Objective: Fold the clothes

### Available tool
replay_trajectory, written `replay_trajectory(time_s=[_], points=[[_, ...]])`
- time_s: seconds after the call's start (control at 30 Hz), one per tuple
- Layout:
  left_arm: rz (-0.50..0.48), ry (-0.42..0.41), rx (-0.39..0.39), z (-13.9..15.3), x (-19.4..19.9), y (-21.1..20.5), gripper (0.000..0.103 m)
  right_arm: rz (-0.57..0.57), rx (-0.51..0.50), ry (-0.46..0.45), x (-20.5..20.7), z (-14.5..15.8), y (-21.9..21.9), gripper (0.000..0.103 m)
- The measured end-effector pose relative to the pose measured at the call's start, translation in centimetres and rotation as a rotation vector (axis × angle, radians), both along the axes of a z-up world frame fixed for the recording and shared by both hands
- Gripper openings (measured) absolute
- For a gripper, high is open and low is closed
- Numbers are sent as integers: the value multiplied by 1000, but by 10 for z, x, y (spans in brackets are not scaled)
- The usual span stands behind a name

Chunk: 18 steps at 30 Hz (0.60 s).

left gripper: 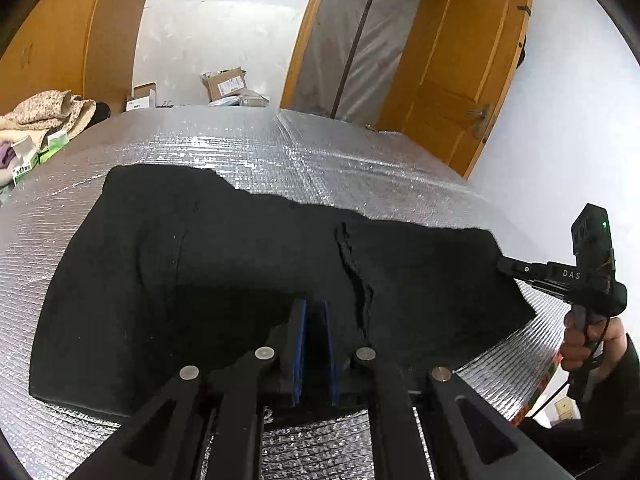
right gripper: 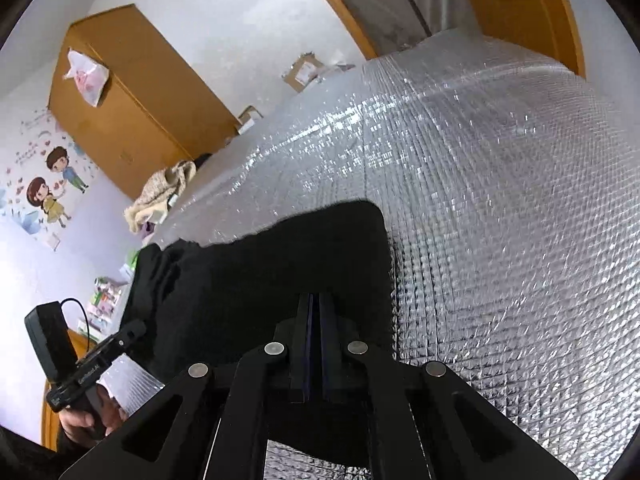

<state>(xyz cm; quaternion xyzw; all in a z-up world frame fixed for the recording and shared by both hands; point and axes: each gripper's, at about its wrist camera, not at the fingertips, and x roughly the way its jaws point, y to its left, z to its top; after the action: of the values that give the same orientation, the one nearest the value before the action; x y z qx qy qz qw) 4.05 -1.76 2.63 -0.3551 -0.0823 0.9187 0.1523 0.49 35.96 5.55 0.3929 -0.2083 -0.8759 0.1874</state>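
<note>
Both grippers, left [left gripper: 314,312] and right [right gripper: 316,308], pinch the black garment's [left gripper: 240,260] near edge; I'd keep them level and carry the fold evenly across the foil-covered table [left gripper: 320,152].

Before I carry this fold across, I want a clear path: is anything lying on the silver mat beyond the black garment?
Nothing visible does. The silver quilted foil mat lies bare beyond the black garment. Both grippers, left and right, sit at its near edge; boxes and clothes lie only off the mat's far side.
</note>
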Motion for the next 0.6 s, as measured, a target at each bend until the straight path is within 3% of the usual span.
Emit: replay_trajectory(time_s=[0.17, 0.23, 0.33, 0.6], points=[[-32, 45, 5, 12, 2, 7, 8, -30, -16, 41, -11, 16, 8, 7], [-48, 25, 0, 9, 0, 12, 8, -58, -41, 36, -19, 17, 14, 7], [-70, 3, -3, 6, -1, 18, 8, -108, -45, -45, -35, 1, 21, 3], [-109, 15, -21, 13, -4, 36, 8, -106, -81, 9, -30, -7, 25, 3]])
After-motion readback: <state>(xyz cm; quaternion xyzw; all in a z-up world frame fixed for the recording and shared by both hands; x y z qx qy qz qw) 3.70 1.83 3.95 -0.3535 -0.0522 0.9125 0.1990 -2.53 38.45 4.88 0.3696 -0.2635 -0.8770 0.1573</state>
